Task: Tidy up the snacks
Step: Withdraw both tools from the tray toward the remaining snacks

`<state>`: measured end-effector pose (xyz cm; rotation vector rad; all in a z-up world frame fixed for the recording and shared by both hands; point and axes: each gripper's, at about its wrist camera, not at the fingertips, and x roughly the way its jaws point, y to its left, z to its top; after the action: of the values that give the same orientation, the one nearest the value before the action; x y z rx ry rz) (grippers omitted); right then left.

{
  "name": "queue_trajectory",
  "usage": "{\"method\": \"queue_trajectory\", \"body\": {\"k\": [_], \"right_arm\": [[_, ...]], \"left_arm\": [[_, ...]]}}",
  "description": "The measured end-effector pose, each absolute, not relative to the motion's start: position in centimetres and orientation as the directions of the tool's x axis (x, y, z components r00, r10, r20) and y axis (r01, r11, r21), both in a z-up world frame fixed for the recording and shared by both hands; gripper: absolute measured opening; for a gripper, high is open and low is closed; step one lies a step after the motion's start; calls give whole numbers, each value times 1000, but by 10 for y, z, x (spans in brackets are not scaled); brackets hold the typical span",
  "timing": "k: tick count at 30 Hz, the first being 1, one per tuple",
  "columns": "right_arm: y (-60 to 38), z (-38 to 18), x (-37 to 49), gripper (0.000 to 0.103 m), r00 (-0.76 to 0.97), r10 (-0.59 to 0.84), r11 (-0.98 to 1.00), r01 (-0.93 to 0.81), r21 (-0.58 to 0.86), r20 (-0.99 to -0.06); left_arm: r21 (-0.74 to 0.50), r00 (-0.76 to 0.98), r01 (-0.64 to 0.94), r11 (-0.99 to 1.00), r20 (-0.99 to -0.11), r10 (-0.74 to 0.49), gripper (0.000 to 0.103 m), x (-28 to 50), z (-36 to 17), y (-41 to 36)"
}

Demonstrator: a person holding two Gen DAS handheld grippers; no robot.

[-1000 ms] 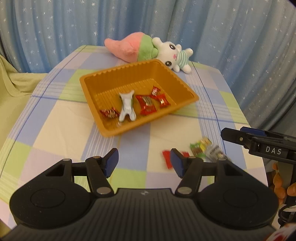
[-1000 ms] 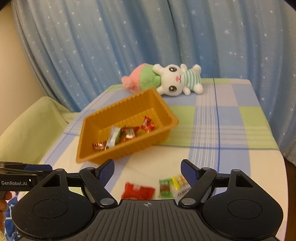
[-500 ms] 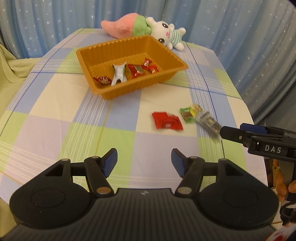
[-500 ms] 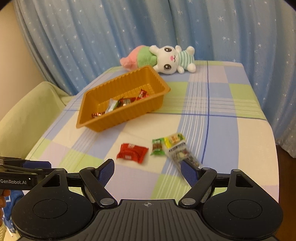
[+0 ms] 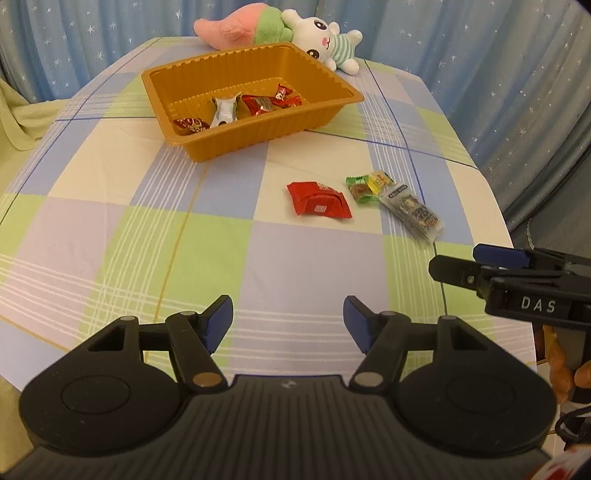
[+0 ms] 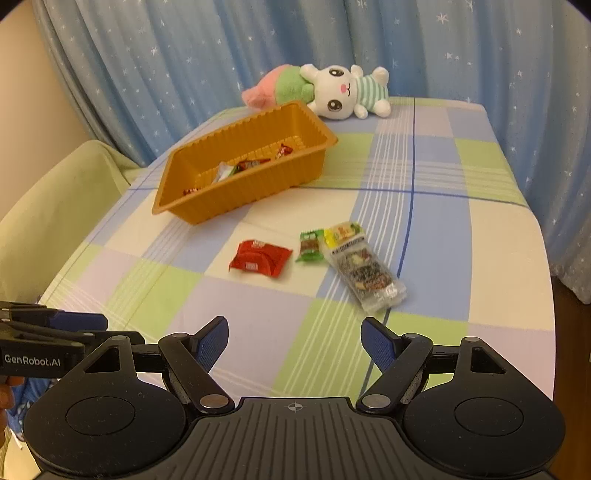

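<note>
An orange tray (image 5: pixel 207 147) (image 6: pixel 236 199) stands at the far middle of the table and holds several wrapped snacks (image 5: pixel 258 105). Loose on the cloth lie a red packet (image 5: pixel 319 199) (image 6: pixel 260 258), a green and yellow candy pack (image 5: pixel 367 184) (image 6: pixel 330 238) and a clear striped packet (image 5: pixel 412 214) (image 6: pixel 369 277). My left gripper (image 5: pixel 287 321) is open and empty, near the table's front edge. My right gripper (image 6: pixel 294 341) is open and empty, also back from the snacks. Each gripper shows at the edge of the other's view.
A pink, green and white plush rabbit (image 5: pixel 280 29) (image 6: pixel 325 90) lies behind the tray. Blue starred curtains (image 6: pixel 184 55) hang around the table. A pale green chair (image 6: pixel 48 206) stands at the left. The checked tablecloth (image 5: pixel 110 206) covers the table.
Both grippers have pulled back and up from the table. The tray and loose snacks now sit farther off and fully in view. Nothing was picked up.
</note>
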<state>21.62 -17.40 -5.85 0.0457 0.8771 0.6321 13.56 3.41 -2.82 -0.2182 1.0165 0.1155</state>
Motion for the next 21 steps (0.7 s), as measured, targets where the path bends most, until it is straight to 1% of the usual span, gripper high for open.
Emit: {"method": "queue_trajectory", "body": {"k": [14, 21], "right_arm": [[-175, -71, 208, 79, 464, 526, 817, -509, 271, -713], [-170, -75, 214, 79, 464, 520, 821, -502, 271, -717]], "left_arm": [[-119, 522, -202, 972, -853, 4, 64, 134, -35, 33], [-96, 535, -177, 979, -845, 15, 64, 142, -41, 37]]}}
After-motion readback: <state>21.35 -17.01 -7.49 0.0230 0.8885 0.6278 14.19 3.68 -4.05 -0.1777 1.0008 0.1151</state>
